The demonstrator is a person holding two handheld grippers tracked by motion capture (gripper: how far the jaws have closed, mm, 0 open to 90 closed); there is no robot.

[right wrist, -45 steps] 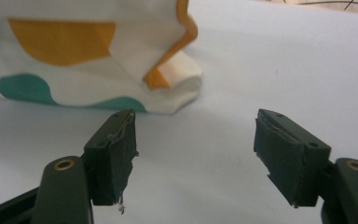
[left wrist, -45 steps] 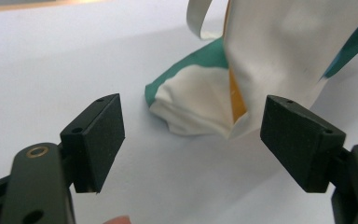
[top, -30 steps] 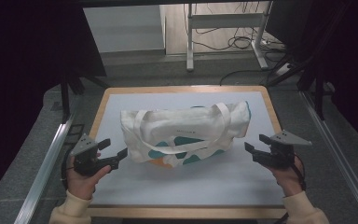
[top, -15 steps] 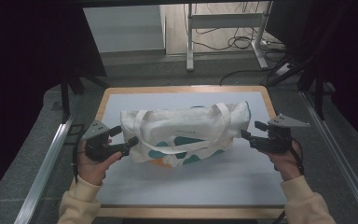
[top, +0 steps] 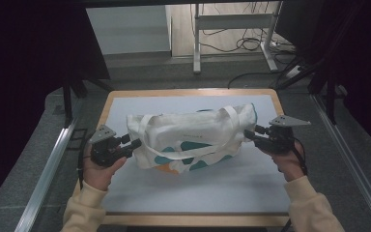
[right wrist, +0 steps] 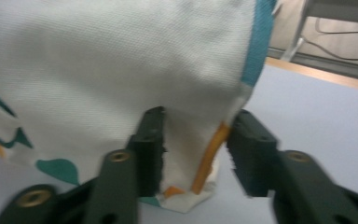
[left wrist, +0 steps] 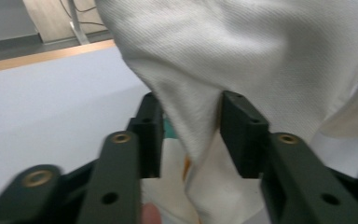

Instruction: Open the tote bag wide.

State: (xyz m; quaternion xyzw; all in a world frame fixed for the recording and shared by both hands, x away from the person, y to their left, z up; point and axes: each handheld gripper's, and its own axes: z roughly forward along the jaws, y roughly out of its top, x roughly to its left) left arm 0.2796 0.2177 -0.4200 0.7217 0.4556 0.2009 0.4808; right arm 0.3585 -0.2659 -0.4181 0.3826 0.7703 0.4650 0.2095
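A white canvas tote bag (top: 193,130) with teal and orange patches and long white handles lies across the pale mat (top: 222,188). At the bag's left end my left gripper (top: 134,144) has just been closing its jaws, and in the left gripper view (left wrist: 191,135) a bunched fold of the white cloth (left wrist: 200,116) is pinched between the pads. My right gripper (top: 248,135) holds the bag's right end; its jaws (right wrist: 196,140) have also just been closing, on the corner with the teal band and orange edge (right wrist: 209,154). The bag is stretched between both grippers.
The mat sits on a wood-edged table (top: 188,92). Metal rails (top: 48,169) run along both sides. Behind the table stand a white desk frame (top: 196,43) and loose cables (top: 251,43) on the floor. Dark stands flank the table.
Both hands moved inward to the bag's ends and both pairs of jaws closed on the cloth. The bag, slumped before, is now pulled out straighter between them.
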